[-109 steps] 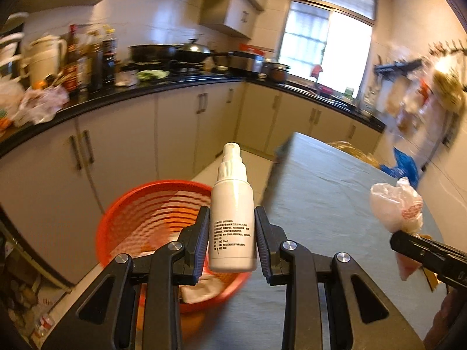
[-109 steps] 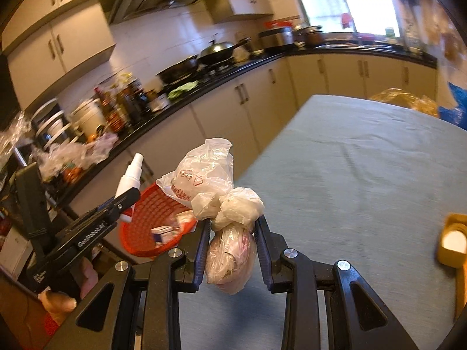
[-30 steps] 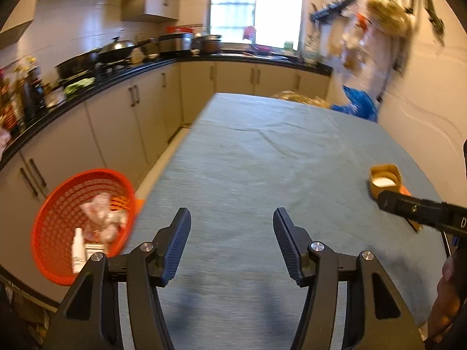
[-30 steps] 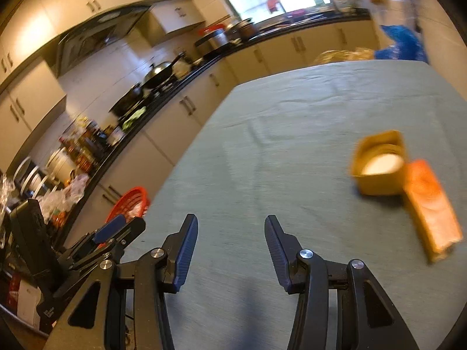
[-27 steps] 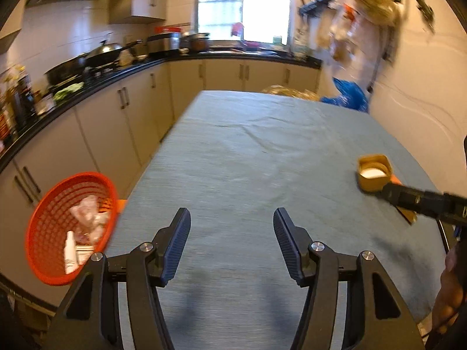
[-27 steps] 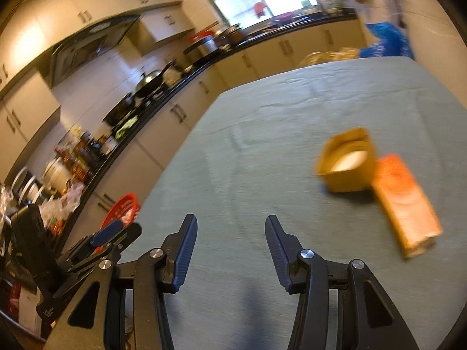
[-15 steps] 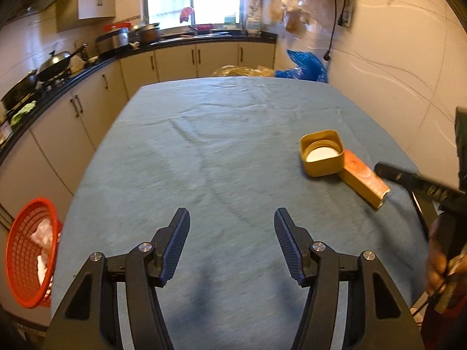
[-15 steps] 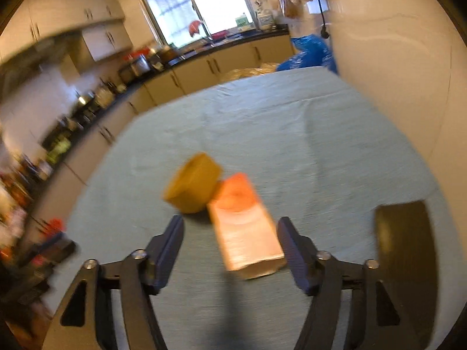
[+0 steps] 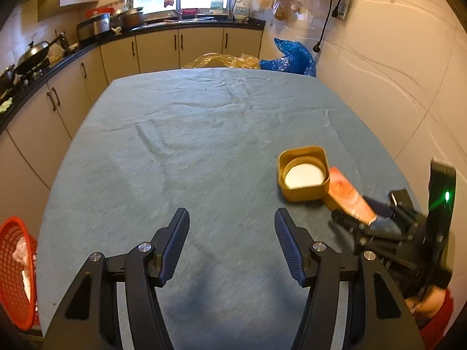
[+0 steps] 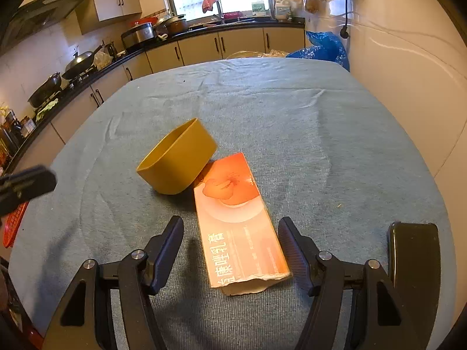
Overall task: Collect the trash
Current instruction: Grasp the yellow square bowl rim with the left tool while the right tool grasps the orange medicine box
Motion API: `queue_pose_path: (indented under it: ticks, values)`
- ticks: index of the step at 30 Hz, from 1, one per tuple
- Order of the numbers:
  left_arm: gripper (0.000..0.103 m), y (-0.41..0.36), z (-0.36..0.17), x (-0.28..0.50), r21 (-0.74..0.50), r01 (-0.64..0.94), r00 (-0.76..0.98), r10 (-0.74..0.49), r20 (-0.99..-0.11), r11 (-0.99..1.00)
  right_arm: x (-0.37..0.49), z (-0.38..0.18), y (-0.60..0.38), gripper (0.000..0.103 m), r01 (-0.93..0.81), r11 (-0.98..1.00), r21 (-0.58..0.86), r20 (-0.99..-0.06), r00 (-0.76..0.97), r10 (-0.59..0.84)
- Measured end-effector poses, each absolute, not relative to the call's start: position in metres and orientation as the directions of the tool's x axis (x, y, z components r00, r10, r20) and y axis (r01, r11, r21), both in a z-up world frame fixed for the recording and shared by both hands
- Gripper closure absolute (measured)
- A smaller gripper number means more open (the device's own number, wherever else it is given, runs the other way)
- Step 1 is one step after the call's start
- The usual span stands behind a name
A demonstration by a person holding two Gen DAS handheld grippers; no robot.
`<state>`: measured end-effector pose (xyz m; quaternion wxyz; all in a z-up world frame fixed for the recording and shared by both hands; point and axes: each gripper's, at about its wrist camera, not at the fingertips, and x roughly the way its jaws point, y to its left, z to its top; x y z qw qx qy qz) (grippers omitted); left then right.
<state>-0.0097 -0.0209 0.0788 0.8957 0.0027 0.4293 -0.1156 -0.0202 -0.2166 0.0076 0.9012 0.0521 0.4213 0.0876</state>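
Now the right gripper (image 10: 230,248) hangs over the near end of the orange box (image 10: 236,221). The box lies flat on the blue cloth (image 10: 321,134). Its long side runs away from the gripper, a little tilted to the left at the far end. So the two fingers stand one on each side of the box, across its thin way. That is the good way to grab it, I think. The jaws are closing, and the box is between them, but the pads do not touch it yet. There is a gap on both sides, and the gap on the left looks a bit wider.

Just past the far end of the box sits the yellow tub (image 10: 178,163). It touches the box, or nearly so, on its far left corner. It leans, with one edge up on the box, I think. A squeeze at the near end of the box should miss the tub.

The left gripper (image 9: 232,242) is spread wide and holds nothing. From the box it is off to the left and well apart. Only bare cloth is between its fingers. So the right hand is much nearer to the box, and the box looks like its job. The tub is a bit closer to the left gripper, up and to its right.

The red basket (image 9: 17,274) is far to the left of the box, past the edge of the table. Some trash is already in it. The box must go all that way across.
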Motion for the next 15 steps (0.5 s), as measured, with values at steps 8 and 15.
queue_pose_path:
  ticks: [8,15]
  values:
    - [0.044,-0.055,0.062,0.036,-0.142,0.233,0.528,-0.248,-0.812,0.962,-0.022,0.003,-0.226,0.048,-0.111,0.963,0.246,-0.736,0.625,0.26]
    - [0.054,-0.073,0.036,0.07,-0.182,0.216,0.449,-0.263,-0.854,0.959,-0.023,0.003,-0.23,0.048,-0.108,0.952,0.285,-0.724,0.626,0.288]
